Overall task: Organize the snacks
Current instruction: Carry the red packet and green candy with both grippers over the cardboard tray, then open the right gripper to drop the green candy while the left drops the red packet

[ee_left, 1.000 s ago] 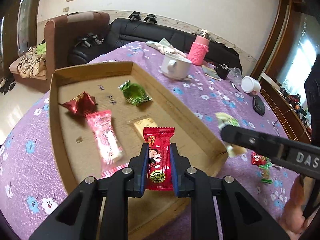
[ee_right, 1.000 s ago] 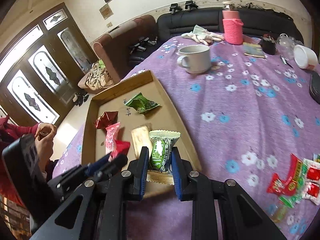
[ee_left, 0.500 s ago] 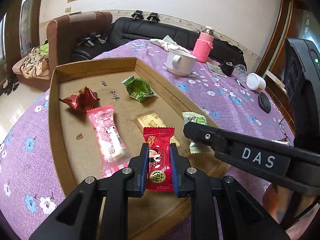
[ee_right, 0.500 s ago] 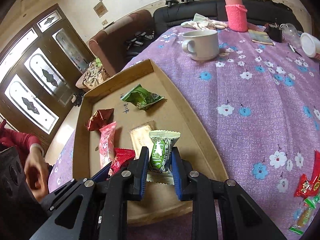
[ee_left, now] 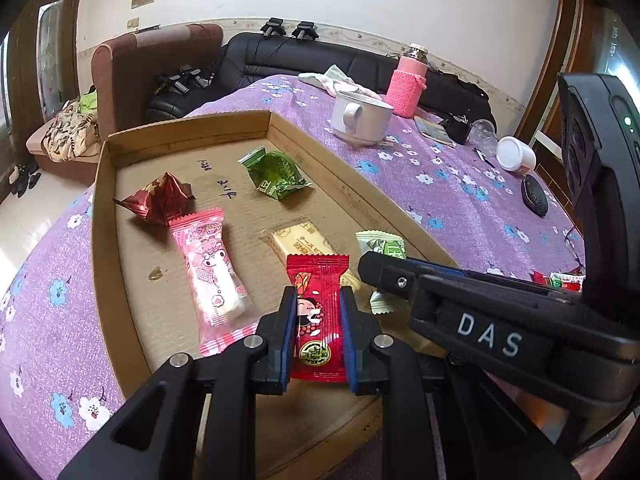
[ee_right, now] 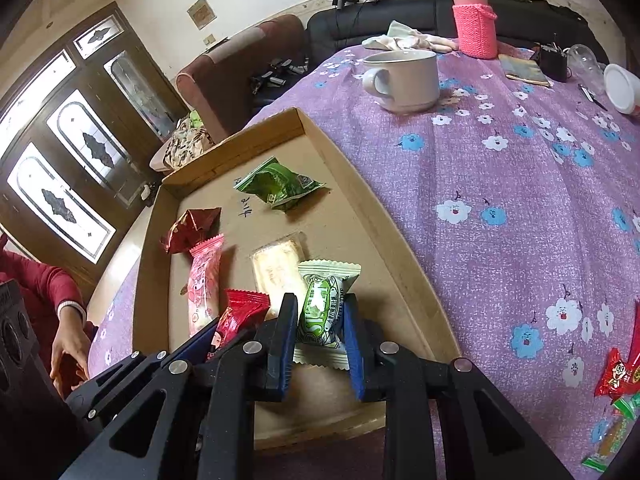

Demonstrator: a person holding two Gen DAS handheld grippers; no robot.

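My left gripper (ee_left: 318,302) is shut on a red snack packet (ee_left: 318,312) held over the near end of a cardboard tray (ee_left: 188,130). My right gripper (ee_right: 320,310) is shut on a pale green snack packet (ee_right: 324,308), beside the left one, also over the tray (ee_right: 404,264). In the tray lie a pink packet (ee_left: 210,264), a dark red packet (ee_left: 158,202), a dark green packet (ee_left: 276,174) and a beige packet (ee_left: 302,240). The right gripper's body crosses the left wrist view at right.
The tray sits on a purple flowered tablecloth (ee_right: 520,184). Behind it stand a white mug (ee_right: 404,78) and a pink-sleeved bottle (ee_right: 474,20). More loose snack packets (ee_right: 618,372) lie on the cloth at the right. A person's hand (ee_right: 70,350) is at the left.
Both grippers have moved further over the tray, each still holding its packet. The right gripper has come in close beside the left one.
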